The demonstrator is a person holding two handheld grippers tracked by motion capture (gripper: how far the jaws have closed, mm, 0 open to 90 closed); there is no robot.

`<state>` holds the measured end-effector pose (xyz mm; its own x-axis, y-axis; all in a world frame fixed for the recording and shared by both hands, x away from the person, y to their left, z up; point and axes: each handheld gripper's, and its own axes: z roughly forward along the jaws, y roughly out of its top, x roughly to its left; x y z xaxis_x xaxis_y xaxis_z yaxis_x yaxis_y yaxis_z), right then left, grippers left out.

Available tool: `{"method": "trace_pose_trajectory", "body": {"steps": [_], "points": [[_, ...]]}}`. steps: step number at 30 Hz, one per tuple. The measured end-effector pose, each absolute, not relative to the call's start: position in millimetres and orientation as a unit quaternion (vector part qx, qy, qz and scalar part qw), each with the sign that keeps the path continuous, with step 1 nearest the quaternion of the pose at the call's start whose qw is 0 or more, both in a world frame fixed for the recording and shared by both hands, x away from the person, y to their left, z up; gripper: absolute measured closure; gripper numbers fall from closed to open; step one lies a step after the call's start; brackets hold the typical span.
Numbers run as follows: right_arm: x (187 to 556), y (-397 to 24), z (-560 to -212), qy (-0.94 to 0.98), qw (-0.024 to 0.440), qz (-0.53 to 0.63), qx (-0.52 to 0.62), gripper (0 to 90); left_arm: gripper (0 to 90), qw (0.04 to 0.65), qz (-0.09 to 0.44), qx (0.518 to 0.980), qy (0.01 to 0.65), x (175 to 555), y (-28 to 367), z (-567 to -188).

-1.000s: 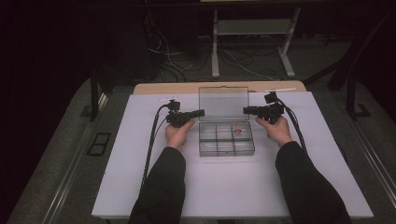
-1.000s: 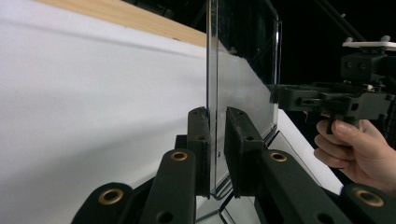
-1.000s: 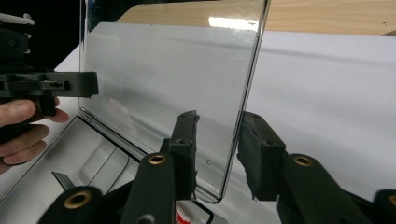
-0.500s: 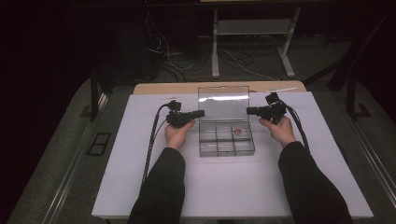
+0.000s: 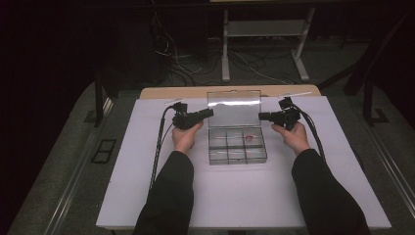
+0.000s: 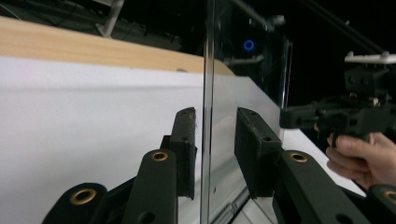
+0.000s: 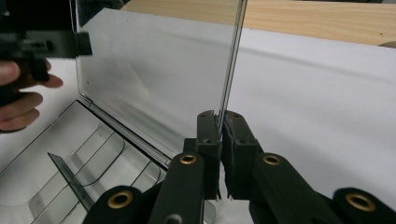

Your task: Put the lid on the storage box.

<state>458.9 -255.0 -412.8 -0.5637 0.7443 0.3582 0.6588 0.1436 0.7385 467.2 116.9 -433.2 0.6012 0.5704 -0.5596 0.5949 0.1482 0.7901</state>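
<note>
Pinching the raised clear lid of the compartment box at its right edge, my right gripper is clamping it, while my left gripper is just opening, pads clear. Letting go carelessly is risking the lid dropping shut.
</note>
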Motion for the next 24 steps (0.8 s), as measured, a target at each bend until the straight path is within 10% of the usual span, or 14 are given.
{"method": "trace_pose_trajectory", "body": {"steps": [24], "points": [[470,-248,-402,0.726,0.038,0.493,0.477,69.6,81.9,0.614,0.007,0.663,0.427,470,118,-426]]}}
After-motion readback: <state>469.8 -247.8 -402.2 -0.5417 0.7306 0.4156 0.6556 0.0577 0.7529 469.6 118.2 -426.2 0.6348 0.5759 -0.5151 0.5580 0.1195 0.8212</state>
